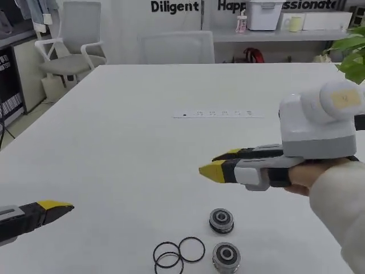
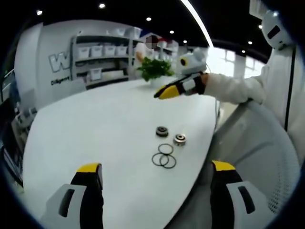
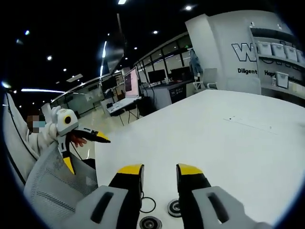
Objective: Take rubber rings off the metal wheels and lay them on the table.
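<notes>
Two metal wheels lie near the table's front edge, the farther wheel [image 1: 221,220] with a dark outer rim, the nearer wheel [image 1: 226,255] looking more silver. Three black rubber rings [image 1: 192,249] lie flat just left of them, two overlapping. My right gripper [image 1: 219,162] hovers above and behind the wheels with its jaws a little apart, open and holding nothing. My left gripper [image 1: 57,206] is at the lower left, well clear of the rings. In the left gripper view the left gripper [image 2: 156,167] is wide open, with the rings [image 2: 163,157] and wheels [image 2: 162,130] ahead.
The white table [image 1: 142,131] stretches far back, with a recessed socket strip [image 1: 219,113] at its middle. An office chair [image 1: 74,40] stands beyond the far left corner, and a plant [image 1: 351,54] at the far right. A shelf with a white box [image 1: 264,14] runs along the back wall.
</notes>
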